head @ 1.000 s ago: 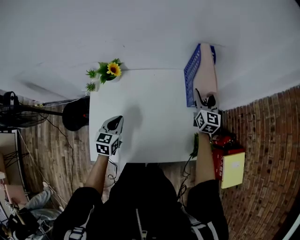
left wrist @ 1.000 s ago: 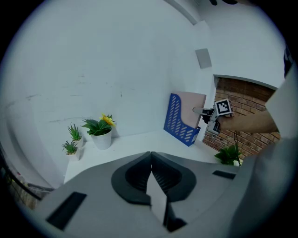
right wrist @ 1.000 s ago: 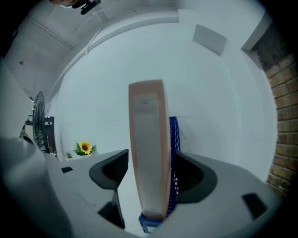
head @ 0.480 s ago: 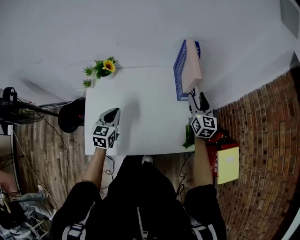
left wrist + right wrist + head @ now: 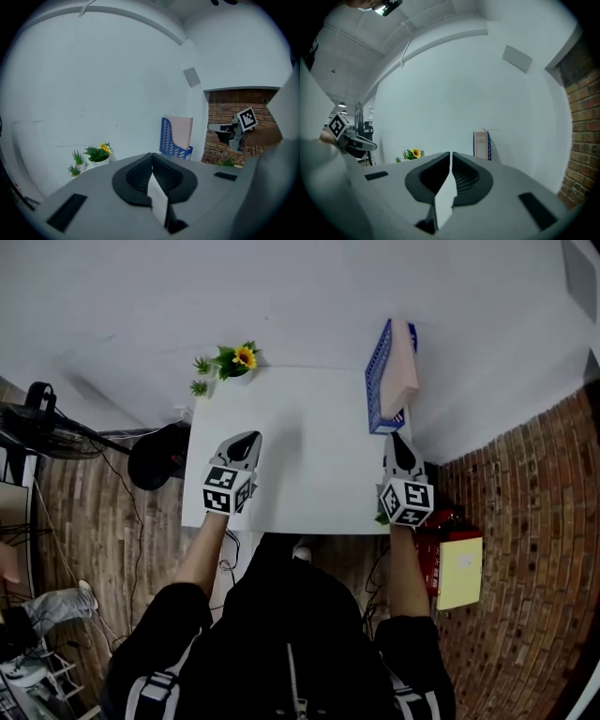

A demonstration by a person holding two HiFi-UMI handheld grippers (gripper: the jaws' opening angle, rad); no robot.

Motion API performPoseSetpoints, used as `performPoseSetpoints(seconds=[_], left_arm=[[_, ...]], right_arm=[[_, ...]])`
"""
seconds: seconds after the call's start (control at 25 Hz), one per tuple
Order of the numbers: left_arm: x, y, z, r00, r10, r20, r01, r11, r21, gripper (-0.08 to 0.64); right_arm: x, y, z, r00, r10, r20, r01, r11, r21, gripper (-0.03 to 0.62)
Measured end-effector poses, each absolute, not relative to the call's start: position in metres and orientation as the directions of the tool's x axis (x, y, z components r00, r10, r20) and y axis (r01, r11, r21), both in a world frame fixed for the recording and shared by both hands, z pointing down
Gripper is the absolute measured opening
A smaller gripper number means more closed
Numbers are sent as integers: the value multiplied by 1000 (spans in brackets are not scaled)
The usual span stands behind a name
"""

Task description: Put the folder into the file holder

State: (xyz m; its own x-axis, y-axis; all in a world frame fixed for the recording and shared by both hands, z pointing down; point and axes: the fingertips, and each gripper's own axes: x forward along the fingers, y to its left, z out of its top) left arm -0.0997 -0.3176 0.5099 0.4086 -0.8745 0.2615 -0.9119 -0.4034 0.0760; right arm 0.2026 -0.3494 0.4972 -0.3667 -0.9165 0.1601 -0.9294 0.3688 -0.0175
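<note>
**Folder in the holder, right gripper backs off**

Head view: the pink folder (image 5: 402, 367) stands in the blue file holder (image 5: 378, 381) at the far right corner of the desk (image 5: 309, 465). The right gripper (image 5: 399, 442) has drawn back from it, so the task looks done. A sunflower pot (image 5: 239, 360) sits at the far left corner, out of the way.

Left gripper view: the left gripper (image 5: 151, 157) has its jaws together, empty.

Right gripper view: the jaws have just been closing and now meet on nothing.

The table (image 5: 300, 456) is smooth, matt white. At its far right corner the holder (image 5: 378, 381) is blue slotted plastic, the folder (image 5: 405, 371) matt pink card. Left of the table, wood-plank floor (image 5: 94, 512); right, a rough brick wall (image 5: 534, 521).
</note>
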Motion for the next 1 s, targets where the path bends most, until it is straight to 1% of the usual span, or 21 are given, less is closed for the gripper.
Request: performPoseSetpoints(seconds=[0.12,0.44,1.0], left_arm=[[-101,-312,498,404,-884,237,-914,-400,66,25],[-101,-304,478,396,-898,193,-918,-393,55,25],[-92,-302,478,405,-895,187,-914,-402,57,25]], right_arm=[[188,-335,487,-387,-911,144,-921,389,-14,8],[165,-314,459,-408,-906,111,-912,411,8,8],[172,-303,462,-399,-908,125,-916,402,-1,6]])
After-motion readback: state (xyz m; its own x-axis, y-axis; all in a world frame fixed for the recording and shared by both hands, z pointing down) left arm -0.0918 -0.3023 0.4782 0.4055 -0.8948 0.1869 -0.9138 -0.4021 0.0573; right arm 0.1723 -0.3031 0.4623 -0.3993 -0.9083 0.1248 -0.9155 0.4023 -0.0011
